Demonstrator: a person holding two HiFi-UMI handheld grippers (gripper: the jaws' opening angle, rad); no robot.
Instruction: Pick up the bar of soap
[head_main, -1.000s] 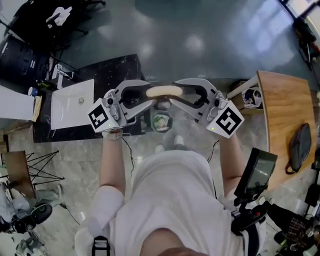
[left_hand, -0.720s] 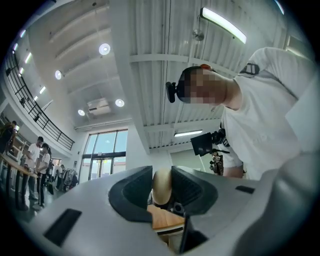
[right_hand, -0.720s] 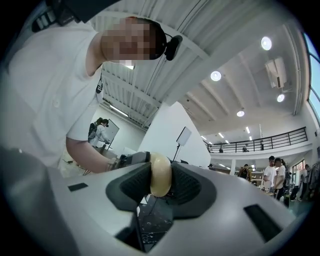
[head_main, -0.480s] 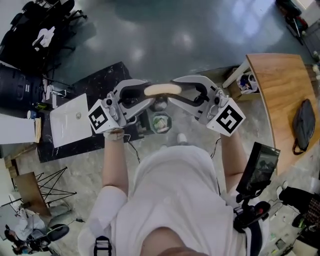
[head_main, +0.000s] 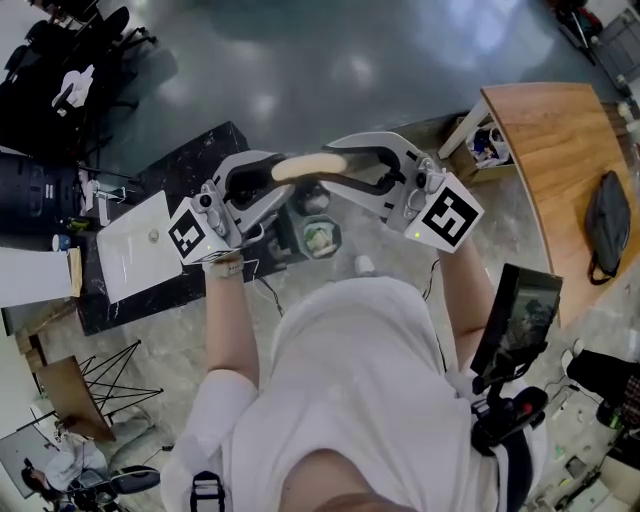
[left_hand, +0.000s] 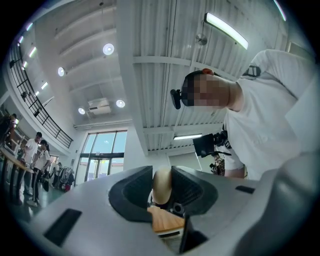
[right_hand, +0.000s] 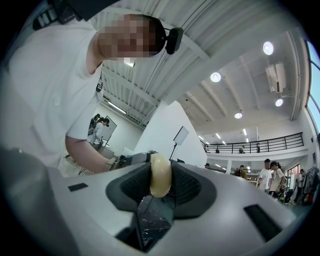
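- Step in hand: the lift looks done. The bar of soap (head_main: 310, 165) is in the air in front of your chest, well clear of the black tabletop (head_main: 195, 160) down to the left.
- Left gripper (head_main: 284, 173): jaws clenched on the soap's left end. Its own view shows the pale bar pinched between both pads.
- Right gripper (head_main: 344, 159): jaws clenched on the right end, and its view shows the same.
- So the bar bridges the two grippers, one end in each, and nothing else supports it.
- Next move, my read: hold steady and keep both grippers on one line.
- The bar is rounded and probably slick. If the two grips twist against each other, it could squirt out.
- If you go to a single grip, release one side only and keep the squeeze on the other.
- Against a second ago:
  - The bar sat level across the head view; now it is tilted, right end higher.
  - Both grippers have drifted up and left in frame, with the same hold on both ends.
  - The white basin (head_main: 130, 245) and the wooden tabletop (head_main: 550, 130) have also shifted in view, so part of this is likely your head turning.
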